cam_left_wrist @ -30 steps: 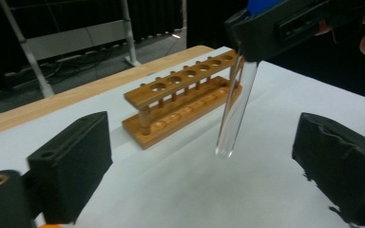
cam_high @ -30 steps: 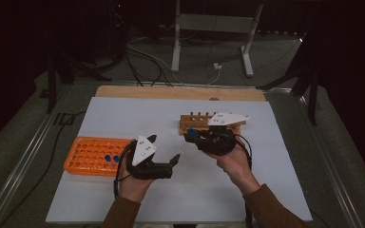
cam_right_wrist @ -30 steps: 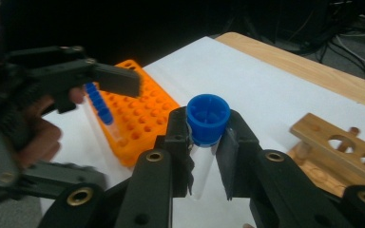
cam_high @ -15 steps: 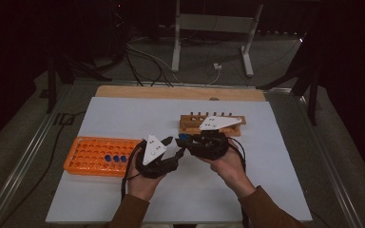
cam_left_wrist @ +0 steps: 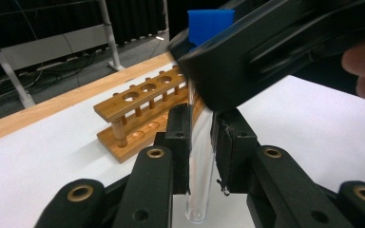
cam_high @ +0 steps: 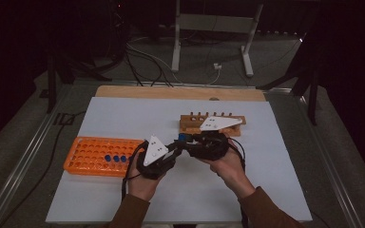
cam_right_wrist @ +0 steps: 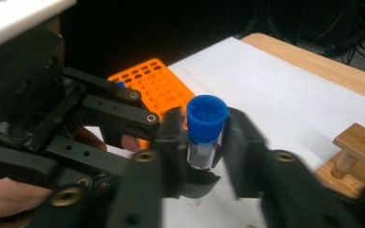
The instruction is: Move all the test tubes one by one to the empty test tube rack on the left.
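At the middle of the white worktop (cam_high: 123,118) the two hand-held grippers meet, the left hand-held gripper (cam_high: 172,153) at 8 o'clock and the right hand-held gripper (cam_high: 184,141) at 4 o'clock of the meeting point. Between them is a clear tube (cam_left_wrist: 200,156) with a blue cap (cam_right_wrist: 206,114). In the left gripper view the left jaws stand close on both sides of the tube's lower glass part, nearly closed on it. In the right gripper view the right jaws are around the tube just under the cap, but they look blurred and I cannot tell if they press it. The wooden rack (cam_high: 190,122) lies at 1 o'clock from the grippers. The orange rack (cam_high: 90,152), with blue caps in it, is at 9 o'clock.
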The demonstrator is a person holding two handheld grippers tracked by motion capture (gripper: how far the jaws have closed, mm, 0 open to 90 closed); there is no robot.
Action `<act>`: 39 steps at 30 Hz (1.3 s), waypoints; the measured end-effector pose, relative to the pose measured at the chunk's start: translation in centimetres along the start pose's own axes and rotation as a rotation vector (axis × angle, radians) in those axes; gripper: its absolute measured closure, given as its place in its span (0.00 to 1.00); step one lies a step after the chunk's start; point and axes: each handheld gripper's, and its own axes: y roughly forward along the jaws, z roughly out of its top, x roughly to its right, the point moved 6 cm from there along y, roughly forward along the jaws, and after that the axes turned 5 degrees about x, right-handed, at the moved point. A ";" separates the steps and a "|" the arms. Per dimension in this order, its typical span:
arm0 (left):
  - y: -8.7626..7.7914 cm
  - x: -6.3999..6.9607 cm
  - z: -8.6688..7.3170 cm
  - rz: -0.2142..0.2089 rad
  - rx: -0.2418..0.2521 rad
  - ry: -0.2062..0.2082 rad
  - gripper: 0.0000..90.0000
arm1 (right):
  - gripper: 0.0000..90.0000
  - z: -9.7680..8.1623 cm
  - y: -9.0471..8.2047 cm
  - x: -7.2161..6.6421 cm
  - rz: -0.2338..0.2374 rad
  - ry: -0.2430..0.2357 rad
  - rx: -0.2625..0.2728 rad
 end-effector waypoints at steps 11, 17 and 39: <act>-1.2 -2.1 0.0 0.036 0.025 -0.047 0.87 | 0.20 -0.5 -2.6 2.3 -0.084 -0.008 0.057; -2.2 -3.2 0.1 0.059 0.038 -0.060 0.87 | 0.07 -1.4 -3.7 3.6 -0.164 -0.023 0.069; -7.8 -8.1 0.1 0.160 0.111 -0.109 0.87 | 0.00 -4.7 -7.0 7.1 -0.300 0.008 0.106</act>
